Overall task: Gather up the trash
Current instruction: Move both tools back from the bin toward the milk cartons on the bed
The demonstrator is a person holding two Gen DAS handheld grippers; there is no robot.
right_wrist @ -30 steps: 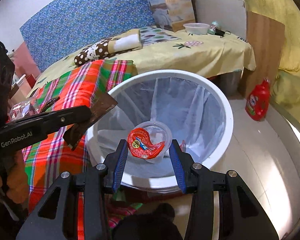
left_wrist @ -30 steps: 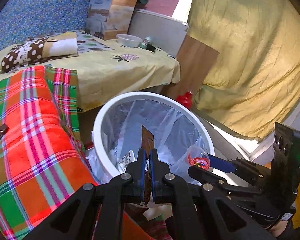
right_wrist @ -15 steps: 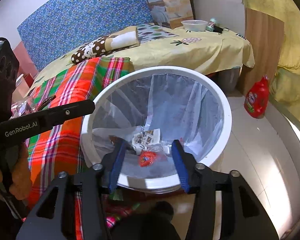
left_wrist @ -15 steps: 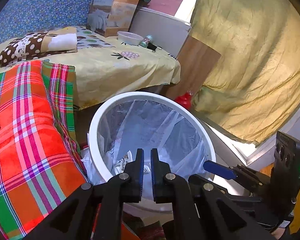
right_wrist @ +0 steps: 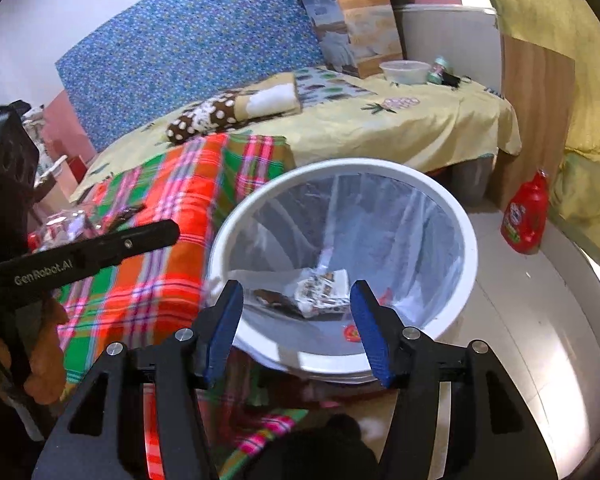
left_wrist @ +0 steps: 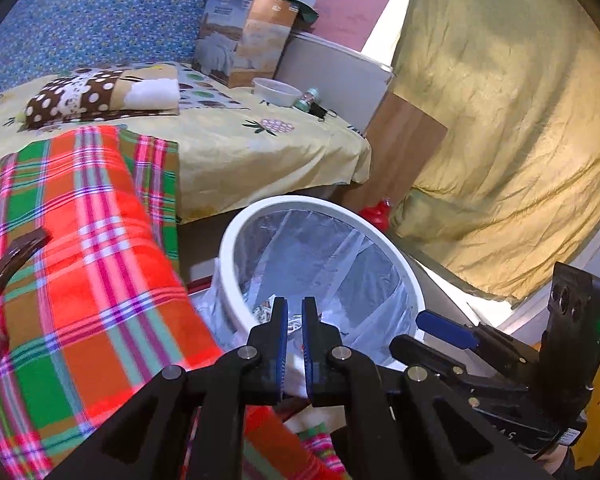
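A white round bin (right_wrist: 470, 248) with a clear liner stands beside the plaid blanket (left_wrist: 100, 280). At its bottom lie a crumpled printed wrapper (right_wrist: 324, 292), a brown wrapper (right_wrist: 274, 300) and a red-lidded cup (right_wrist: 352, 334). My right gripper (right_wrist: 297, 292) hovers over the bin's near rim, open, with nothing between its blue pads. My left gripper (left_wrist: 295, 308) is shut and empty, above the bin's (left_wrist: 228, 248) left rim. On the blanket lie a brown wrapper (left_wrist: 16, 256) and a clear plastic piece (right_wrist: 66, 224).
A red detergent bottle (right_wrist: 526, 220) stands on the floor right of the bin, by a wooden board (right_wrist: 536, 120). The bed behind carries a yellow sheet (right_wrist: 420, 128), a plastic bowl (right_wrist: 405, 71), a box (right_wrist: 358, 28) and a spotted pillow (right_wrist: 208, 118). A yellow curtain (left_wrist: 500, 120) hangs on the right.
The brown wrapper has left my left gripper and the red-lidded cup my right; both now lie in the bin. The right jaws opened wider. My left gripper drew back toward the blanket.
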